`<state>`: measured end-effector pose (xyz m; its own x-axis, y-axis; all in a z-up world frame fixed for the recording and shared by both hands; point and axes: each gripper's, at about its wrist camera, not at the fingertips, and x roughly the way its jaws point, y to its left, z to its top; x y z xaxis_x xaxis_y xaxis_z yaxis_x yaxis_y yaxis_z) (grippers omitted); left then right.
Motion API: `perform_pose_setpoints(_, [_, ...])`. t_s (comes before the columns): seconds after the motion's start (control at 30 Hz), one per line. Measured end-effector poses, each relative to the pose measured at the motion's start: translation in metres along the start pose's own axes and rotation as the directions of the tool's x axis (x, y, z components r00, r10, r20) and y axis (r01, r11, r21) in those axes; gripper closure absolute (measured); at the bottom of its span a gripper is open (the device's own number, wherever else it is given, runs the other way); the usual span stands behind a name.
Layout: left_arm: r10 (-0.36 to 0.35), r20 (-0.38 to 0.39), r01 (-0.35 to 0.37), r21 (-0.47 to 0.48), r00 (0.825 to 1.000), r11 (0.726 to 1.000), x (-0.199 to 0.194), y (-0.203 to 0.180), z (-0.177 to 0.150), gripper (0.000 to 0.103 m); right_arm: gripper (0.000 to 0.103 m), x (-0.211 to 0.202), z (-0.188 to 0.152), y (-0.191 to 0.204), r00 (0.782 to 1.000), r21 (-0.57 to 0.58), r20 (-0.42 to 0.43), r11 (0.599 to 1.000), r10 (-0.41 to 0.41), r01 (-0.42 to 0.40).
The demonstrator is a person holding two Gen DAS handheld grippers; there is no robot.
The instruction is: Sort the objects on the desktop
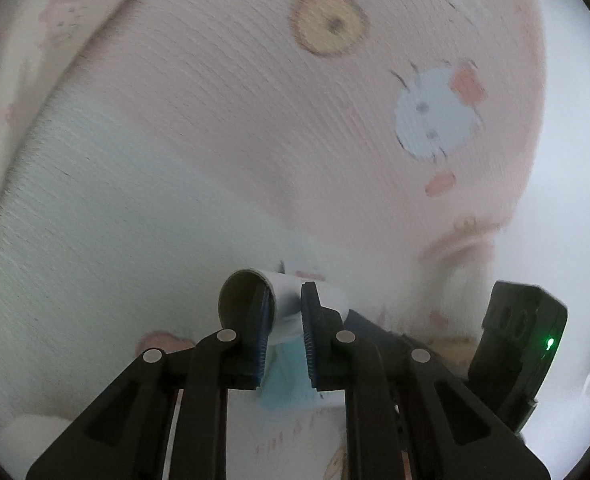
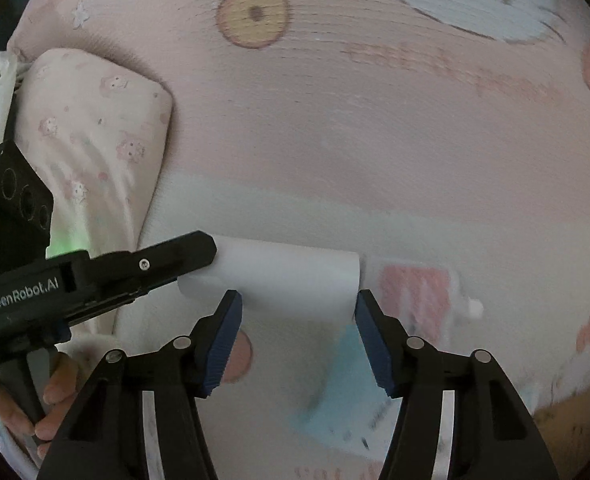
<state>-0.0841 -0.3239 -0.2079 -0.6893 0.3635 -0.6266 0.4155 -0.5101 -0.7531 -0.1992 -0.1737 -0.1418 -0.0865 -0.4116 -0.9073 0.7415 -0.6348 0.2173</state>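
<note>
The left tool (image 1: 283,320) is gripping a white paper roll (image 2: 287,280) by the wall at one end, one finger inside the cardboard core. The roll is lying level above the pink cartoon-print bedsheet (image 2: 335,120). The right tool (image 2: 297,336) is gaping open just beside the roll's other end, not touching it. A pillow (image 2: 95,128) is lying left of the roll.

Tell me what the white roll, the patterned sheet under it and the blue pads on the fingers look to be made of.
White roll: likely matte paper wound on a brown cardboard core, seen at its open end.
Patterned sheet: woven or knitted fabric, fine ribbed lines, soft matte print.
Blue pads: probably rubber or soft plastic, ridged, dull.
</note>
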Motion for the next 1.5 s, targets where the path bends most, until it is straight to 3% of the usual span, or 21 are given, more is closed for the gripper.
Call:
perform_pose_setpoints(0.23, [-0.045,-0.047,0.05,0.114,0.998,0.992,-0.002,-0.019,-0.028,0.085,0.046,-0.036,-0.033,-0.009,0.998,0.03,0.062,1.0,0.001,-0.003])
perform_pose_setpoints(0.37, [-0.029,-0.089,0.043,0.163,0.996,0.986,0.004,-0.03,-0.043,0.084,0.046,-0.05,-0.057,-0.013,0.997,0.059,0.071,0.998,-0.018,0.013])
perform_pose_setpoints(0.63, [0.007,-0.166,0.028,0.209,0.986,0.978,0.011,-0.045,-0.082,0.084,0.046,-0.069,-0.109,-0.014,0.996,0.061,0.046,0.995,-0.077,0.074])
perform_pose_setpoints(0.83, [0.04,-0.235,0.016,0.231,0.971,0.973,0.013,-0.046,-0.108,0.08,0.046,-0.077,-0.143,-0.023,0.997,0.147,0.007,0.987,-0.071,0.069])
perform_pose_setpoints(1.0, [0.103,-0.302,-0.023,0.258,0.948,0.966,0.031,-0.048,-0.118,0.076,0.046,-0.069,-0.164,-0.034,0.999,0.209,-0.028,0.977,-0.038,0.043])
perform_pose_setpoints(1.23, [0.261,-0.329,-0.135,0.36,0.907,0.923,0.056,-0.054,-0.13,0.076,0.046,-0.042,-0.187,-0.038,0.995,0.227,-0.093,0.972,-0.043,0.063])
perform_pose_setpoints(1.4, [0.263,-0.327,-0.141,0.355,0.908,0.924,0.058,-0.052,-0.127,0.075,0.046,-0.035,-0.192,-0.044,0.98,0.218,-0.146,0.962,-0.133,0.163])
perform_pose_setpoints(1.5, [0.28,-0.308,-0.162,0.359,0.909,0.919,0.055,-0.052,-0.126,0.072,0.045,-0.032,-0.199,-0.048,0.981,0.225,-0.156,0.963,-0.112,0.145])
